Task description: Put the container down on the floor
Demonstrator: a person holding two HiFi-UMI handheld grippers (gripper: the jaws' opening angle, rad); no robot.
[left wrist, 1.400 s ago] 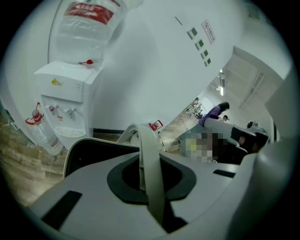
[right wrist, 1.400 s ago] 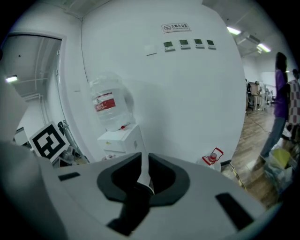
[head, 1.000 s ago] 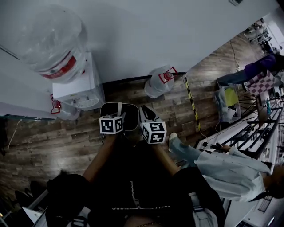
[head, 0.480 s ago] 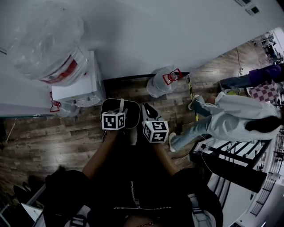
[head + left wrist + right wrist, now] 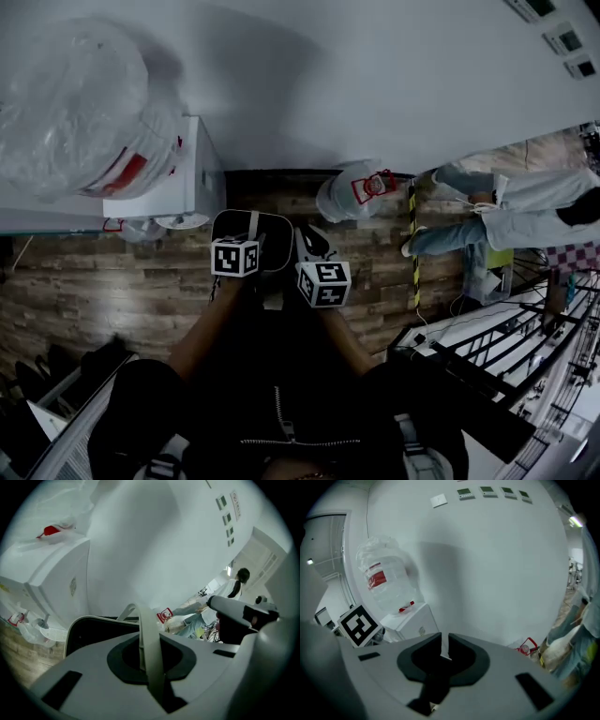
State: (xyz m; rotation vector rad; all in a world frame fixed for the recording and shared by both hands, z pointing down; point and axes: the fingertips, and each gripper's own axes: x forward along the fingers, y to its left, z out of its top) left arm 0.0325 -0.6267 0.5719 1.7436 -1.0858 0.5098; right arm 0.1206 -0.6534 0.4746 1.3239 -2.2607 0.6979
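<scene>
A dark container (image 5: 272, 246) with a pale strap handle (image 5: 252, 228) hangs in front of me above the wooden floor (image 5: 103, 291). My left gripper (image 5: 249, 231) is shut on that handle, which runs up between the jaws in the left gripper view as a pale band (image 5: 149, 653), with the container's dark opening (image 5: 93, 634) behind it. My right gripper (image 5: 313, 242) sits just right of the container, its jaws together (image 5: 443, 649); I cannot tell whether it touches the container.
A white water dispenser (image 5: 173, 183) with a plastic-wrapped bottle (image 5: 75, 103) stands at the left by the wall. A water bottle with a red label (image 5: 354, 192) sits on the floor ahead. A person in pale clothes (image 5: 511, 214), striped floor tape (image 5: 412, 244) and metal racks (image 5: 487, 347) are at the right.
The person in pale clothes has walked from the lower right up toward the far right. My view has shifted slightly. Both grippers and the container stay where they were.
</scene>
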